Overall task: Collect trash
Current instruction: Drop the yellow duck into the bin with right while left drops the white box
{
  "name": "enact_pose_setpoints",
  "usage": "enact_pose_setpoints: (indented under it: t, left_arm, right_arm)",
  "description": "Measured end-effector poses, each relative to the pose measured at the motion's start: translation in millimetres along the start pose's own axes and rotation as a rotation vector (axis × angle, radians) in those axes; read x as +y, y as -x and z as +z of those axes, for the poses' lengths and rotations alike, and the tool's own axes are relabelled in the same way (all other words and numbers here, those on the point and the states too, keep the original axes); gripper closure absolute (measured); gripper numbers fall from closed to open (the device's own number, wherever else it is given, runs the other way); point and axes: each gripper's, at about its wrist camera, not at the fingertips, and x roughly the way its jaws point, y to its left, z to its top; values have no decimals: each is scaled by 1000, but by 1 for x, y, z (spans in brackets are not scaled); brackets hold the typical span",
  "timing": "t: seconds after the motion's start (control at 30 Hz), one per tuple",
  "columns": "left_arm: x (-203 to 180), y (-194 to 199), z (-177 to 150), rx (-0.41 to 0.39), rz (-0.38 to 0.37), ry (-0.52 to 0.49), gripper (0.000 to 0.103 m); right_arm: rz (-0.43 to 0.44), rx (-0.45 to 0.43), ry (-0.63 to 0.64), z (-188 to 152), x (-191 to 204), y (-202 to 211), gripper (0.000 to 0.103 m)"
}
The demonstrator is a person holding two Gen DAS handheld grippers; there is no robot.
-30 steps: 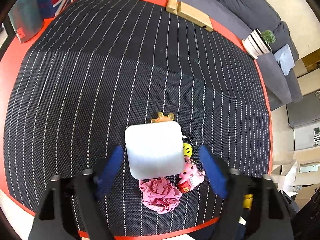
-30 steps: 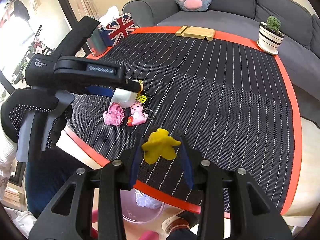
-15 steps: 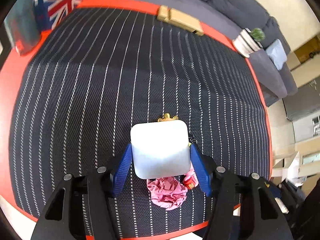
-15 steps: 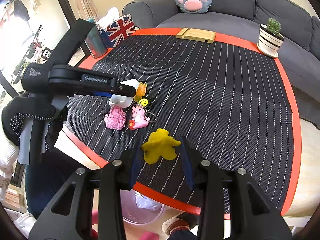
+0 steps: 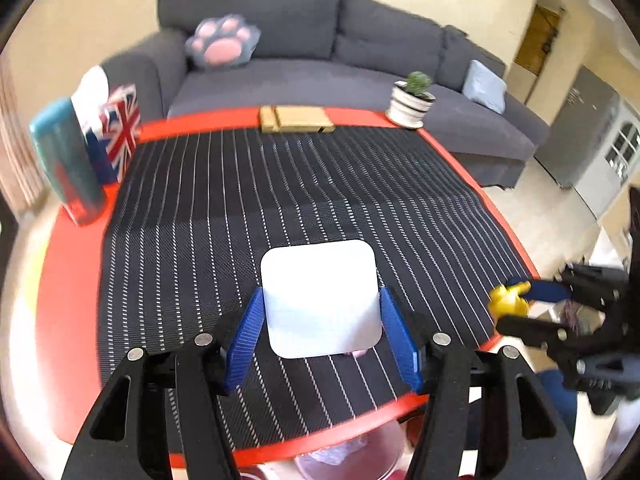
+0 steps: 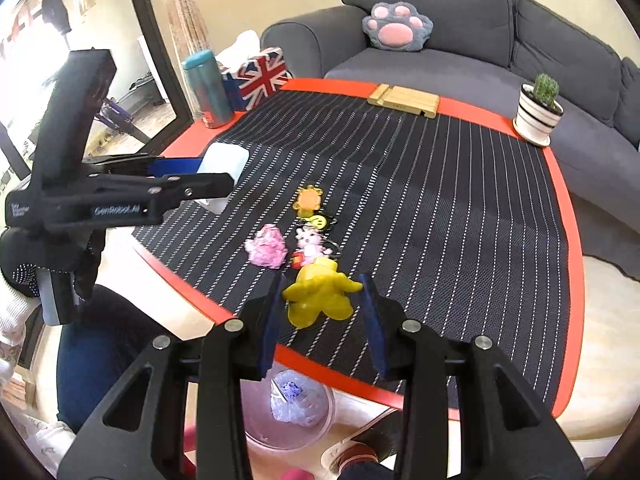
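Lifting is happening now: your left gripper [image 5: 320, 322] is squeezing the white box [image 5: 320, 298] up off the striped mat [image 5: 360, 184], your right gripper [image 6: 322, 308] is pinching the yellow toy [image 6: 320, 294], probably heading for the pink bin [image 6: 288, 412] below.

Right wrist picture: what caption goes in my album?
Right gripper holds a yellow toy above a striped table.

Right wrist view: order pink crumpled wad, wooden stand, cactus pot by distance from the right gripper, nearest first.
From the right gripper, shut on the yellow figure:
1. Pink crumpled wad, just ahead, slightly left, near the table's front edge.
2. Wooden stand, far edge, about centre.
3. Cactus pot, far right corner.

Stand and pot are close to call.
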Motion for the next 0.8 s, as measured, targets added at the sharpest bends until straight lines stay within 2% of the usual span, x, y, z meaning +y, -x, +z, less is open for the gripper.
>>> enact_pose_setpoints:
  t: [0.27, 0.47, 0.6, 0.8]
  left_arm:
    - [-17, 54, -26, -74, -32, -107, 45]
    - [-27, 77, -55, -97, -52, -157, 45]
    - [-31, 83, -74, -89, -74, -170, 45]
    - [-36, 85, -101, -50, -96, -190, 45]
  right_arm:
    - [12, -43, 41, -20, 28, 36, 66]
    - [20, -68, 60, -38, 45, 57, 66]
    - [34, -56, 75, -52, 56, 61, 66]
    - [81, 10, 70, -80, 69, 44, 66]
